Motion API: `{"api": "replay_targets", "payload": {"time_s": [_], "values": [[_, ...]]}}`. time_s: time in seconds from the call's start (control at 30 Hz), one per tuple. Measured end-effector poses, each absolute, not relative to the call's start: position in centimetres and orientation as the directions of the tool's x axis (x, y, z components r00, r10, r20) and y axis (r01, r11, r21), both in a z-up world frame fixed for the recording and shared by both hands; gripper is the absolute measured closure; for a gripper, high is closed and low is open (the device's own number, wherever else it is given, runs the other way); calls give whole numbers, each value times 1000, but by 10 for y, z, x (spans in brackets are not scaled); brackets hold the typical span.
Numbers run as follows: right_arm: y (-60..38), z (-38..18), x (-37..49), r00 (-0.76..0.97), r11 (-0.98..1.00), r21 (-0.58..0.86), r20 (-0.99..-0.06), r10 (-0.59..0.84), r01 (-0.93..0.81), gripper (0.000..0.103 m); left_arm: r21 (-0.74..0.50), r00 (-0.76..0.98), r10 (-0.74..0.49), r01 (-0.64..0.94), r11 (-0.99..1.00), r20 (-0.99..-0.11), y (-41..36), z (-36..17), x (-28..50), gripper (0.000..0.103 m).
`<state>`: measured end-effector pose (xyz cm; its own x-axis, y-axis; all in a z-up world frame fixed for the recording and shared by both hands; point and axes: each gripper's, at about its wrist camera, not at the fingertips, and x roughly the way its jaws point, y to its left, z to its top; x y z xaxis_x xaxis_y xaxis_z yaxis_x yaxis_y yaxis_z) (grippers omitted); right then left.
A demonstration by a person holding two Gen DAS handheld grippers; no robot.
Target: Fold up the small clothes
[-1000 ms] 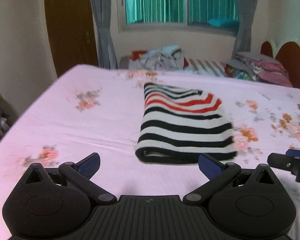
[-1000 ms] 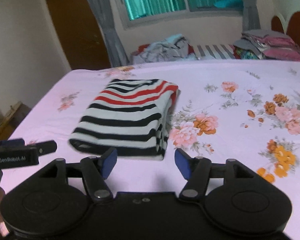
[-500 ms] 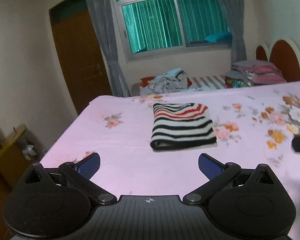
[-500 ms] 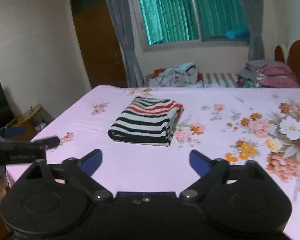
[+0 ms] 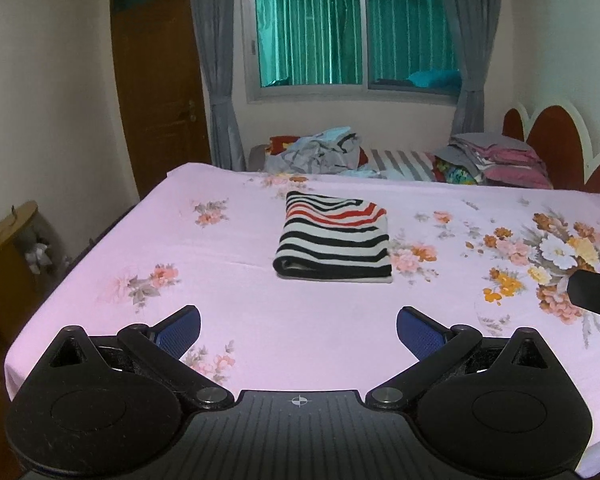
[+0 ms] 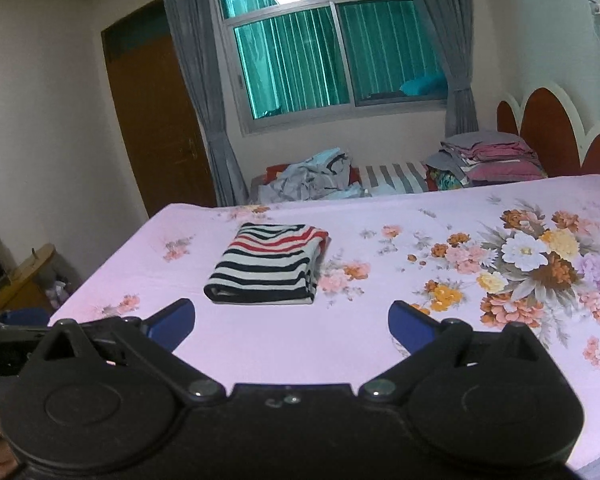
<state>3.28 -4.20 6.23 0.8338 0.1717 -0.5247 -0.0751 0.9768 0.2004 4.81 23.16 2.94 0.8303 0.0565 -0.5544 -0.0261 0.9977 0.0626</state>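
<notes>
Both grippers stand nearest: left gripper [image 5: 298, 326] and right gripper [image 6: 291, 322], fingers spread wide, nothing between them. Beyond them, the folded striped garment [image 5: 334, 240] lies flat on the pink floral bedsheet [image 5: 228, 300]. Farther behind the garment sits a clothes pile [image 5: 320, 154].

left gripper [image 5: 298, 326]: black body, blue ribbed pads, silver pivot screws, crosshair mark | right gripper [image 6: 291, 320]: same build
</notes>
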Motion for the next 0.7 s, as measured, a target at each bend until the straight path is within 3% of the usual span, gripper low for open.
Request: {"api": "replay_targets", "payload": {"time_s": [0.7], "values": [[-25,67,30,838,977,182,-512,187,-107,0,23,827,90,-93,995,-555,251,36,49,0]]}}
